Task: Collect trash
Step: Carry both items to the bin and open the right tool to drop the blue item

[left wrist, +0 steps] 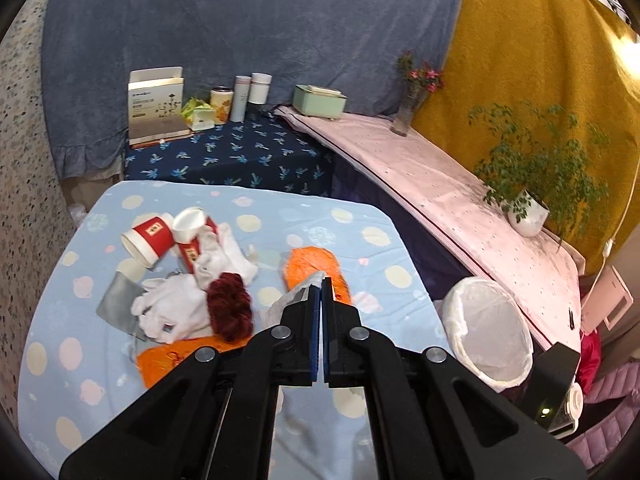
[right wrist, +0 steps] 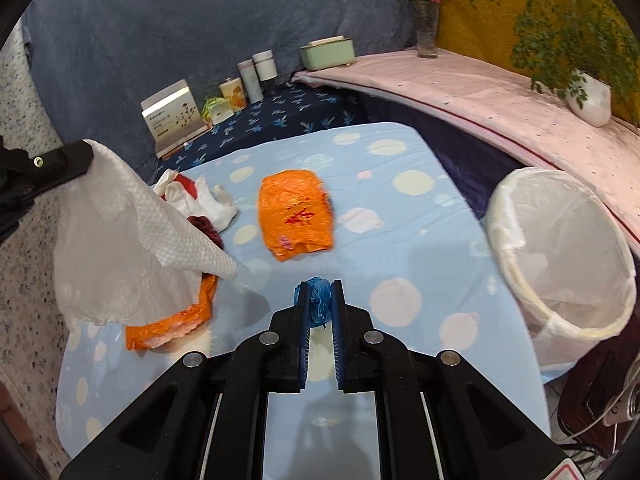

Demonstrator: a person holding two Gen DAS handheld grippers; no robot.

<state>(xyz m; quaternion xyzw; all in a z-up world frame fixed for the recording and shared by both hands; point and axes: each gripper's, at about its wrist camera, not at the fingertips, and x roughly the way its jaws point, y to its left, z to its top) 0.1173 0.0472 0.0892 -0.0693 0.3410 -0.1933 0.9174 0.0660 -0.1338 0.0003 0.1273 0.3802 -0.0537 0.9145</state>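
My left gripper (left wrist: 321,286) is shut on a white paper towel (right wrist: 132,240) and holds it up above the table's left side; in the left wrist view only its edge (left wrist: 298,292) shows. My right gripper (right wrist: 320,292) is shut on a blue crumpled wad (right wrist: 318,298) above the table. An orange plastic bag (right wrist: 296,214) lies mid-table, a second orange bag (right wrist: 168,326) under the towel. Red-and-white paper cups (left wrist: 150,240), white crumpled tissues (left wrist: 176,308) and a dark red wad (left wrist: 230,306) lie at the left. The lined white bin (right wrist: 560,256) stands at the table's right edge.
The table has a light blue dotted cloth (left wrist: 340,224). Behind it, a dark blue table (left wrist: 240,156) carries a box, cans and bottles. A pink-covered shelf (left wrist: 460,196) holds a vase, a green box and a potted plant (left wrist: 528,216).
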